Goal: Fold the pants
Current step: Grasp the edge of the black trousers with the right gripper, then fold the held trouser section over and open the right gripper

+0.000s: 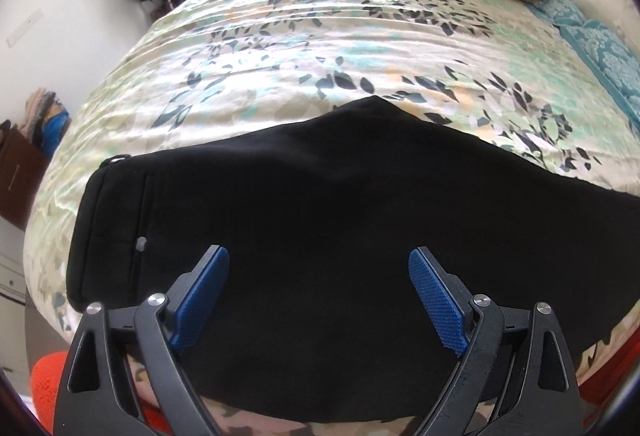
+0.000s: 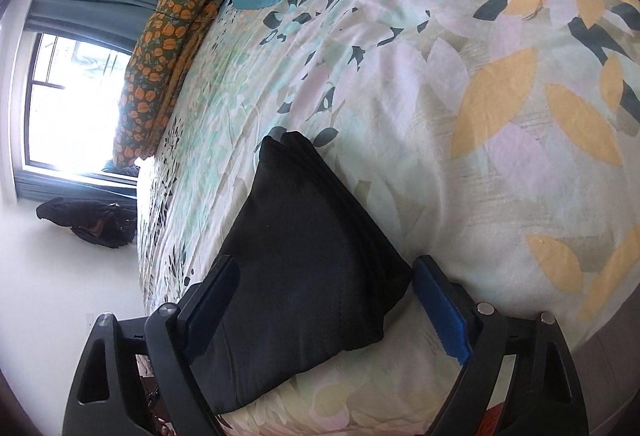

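- Black pants (image 1: 320, 196) lie folded on the bed (image 1: 320, 48).
- Left claw (image 1: 318, 276) hangs spread above them.
- Right claw (image 2: 326, 288) straddles their end (image 2: 304, 244), spread, not pinching.

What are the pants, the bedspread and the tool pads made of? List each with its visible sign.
Pants: matte black woven or knit cloth, probably cotton or a blend; stitched seams, soft folds.
Bedspread: thin printed fabric, likely cotton; fine wrinkles, leaf pattern.
Pads: blue, finely cross-hatched; rubber or textured plastic, I cannot tell which.
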Action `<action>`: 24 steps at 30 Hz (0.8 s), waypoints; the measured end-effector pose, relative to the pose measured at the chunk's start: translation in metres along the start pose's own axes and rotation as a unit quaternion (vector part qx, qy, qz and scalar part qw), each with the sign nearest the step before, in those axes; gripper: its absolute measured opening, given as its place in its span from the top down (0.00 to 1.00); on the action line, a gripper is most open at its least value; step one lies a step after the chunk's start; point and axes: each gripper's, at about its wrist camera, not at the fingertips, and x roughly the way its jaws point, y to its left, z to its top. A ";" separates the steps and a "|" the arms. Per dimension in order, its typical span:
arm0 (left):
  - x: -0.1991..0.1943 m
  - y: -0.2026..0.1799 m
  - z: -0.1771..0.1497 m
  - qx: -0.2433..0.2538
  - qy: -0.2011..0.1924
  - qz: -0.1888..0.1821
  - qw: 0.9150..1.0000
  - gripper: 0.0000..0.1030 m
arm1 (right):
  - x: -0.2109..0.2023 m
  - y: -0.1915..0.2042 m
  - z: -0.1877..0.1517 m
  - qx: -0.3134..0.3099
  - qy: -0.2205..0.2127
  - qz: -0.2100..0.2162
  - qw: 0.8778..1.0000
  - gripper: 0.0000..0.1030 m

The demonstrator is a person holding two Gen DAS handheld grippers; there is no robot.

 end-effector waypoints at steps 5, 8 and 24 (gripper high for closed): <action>-0.009 -0.047 -0.016 0.082 -0.009 -0.024 0.996 0.10 | -0.001 0.009 0.000 -0.040 0.016 -0.056 0.998 0.75; -0.012 -0.058 -0.023 0.102 -0.010 -0.035 0.994 0.10 | -0.016 0.016 -0.009 -0.032 -0.010 -0.026 0.999 0.80; 0.018 0.024 -0.044 -0.060 0.030 -0.105 0.992 0.10 | 0.113 0.297 -0.313 -0.311 0.093 0.110 0.939 0.81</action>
